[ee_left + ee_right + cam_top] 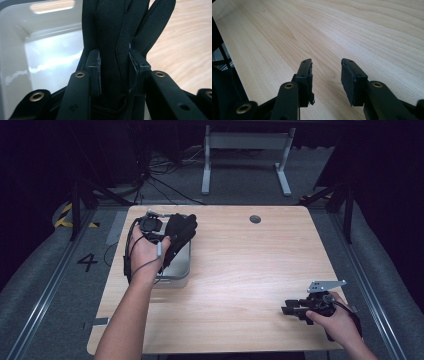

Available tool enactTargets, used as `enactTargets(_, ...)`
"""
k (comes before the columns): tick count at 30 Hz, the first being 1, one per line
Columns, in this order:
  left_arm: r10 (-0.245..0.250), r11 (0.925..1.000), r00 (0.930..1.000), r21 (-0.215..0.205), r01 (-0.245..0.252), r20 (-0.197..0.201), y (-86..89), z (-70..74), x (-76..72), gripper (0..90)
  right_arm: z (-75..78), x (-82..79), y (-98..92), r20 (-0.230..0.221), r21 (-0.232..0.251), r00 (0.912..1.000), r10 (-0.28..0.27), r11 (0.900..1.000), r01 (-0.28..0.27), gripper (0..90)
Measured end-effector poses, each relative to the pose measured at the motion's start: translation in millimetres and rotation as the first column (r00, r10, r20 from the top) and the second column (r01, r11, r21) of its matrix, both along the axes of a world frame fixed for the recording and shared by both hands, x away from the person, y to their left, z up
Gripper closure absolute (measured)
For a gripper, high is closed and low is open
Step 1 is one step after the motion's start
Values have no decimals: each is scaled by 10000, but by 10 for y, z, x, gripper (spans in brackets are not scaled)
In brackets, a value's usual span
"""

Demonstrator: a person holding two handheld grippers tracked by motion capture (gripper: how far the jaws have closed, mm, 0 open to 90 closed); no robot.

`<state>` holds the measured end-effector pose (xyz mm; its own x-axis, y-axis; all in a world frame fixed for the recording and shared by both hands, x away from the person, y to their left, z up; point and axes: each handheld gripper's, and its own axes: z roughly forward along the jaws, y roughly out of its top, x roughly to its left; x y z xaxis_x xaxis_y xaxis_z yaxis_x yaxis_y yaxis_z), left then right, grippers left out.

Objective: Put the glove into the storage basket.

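My left gripper [167, 237] is shut on a black glove [181, 232], held over a white bin [175, 272] at the table's left. In the left gripper view both pads press the black glove [113, 37], whose fingers hang ahead above the white bin's wall [15, 50] and its glossy floor. My right gripper [287, 310] rests low near the table's front right, pointing left, with a grey three-cornered plate [325, 285] on top. In the right gripper view its jaws [327, 75] stand open over bare wood, nothing between them.
The light wooden table [240, 265] has a small round hole [255, 219] near its far edge. A grey table frame [245, 155] and cables lie on the floor beyond. A yellow-black striped marker [64, 215] sits at the left.
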<state>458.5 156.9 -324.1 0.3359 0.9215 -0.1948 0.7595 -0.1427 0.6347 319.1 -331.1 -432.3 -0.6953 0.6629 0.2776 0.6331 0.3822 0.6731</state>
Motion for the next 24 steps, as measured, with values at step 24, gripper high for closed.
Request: enactTargets(24, 1013, 9934, 9766, 725, -890, -1899, 95, -541, 446, 658, -17, 6, 4, -6, 54, 10000, -23, 10000, 23, 605)
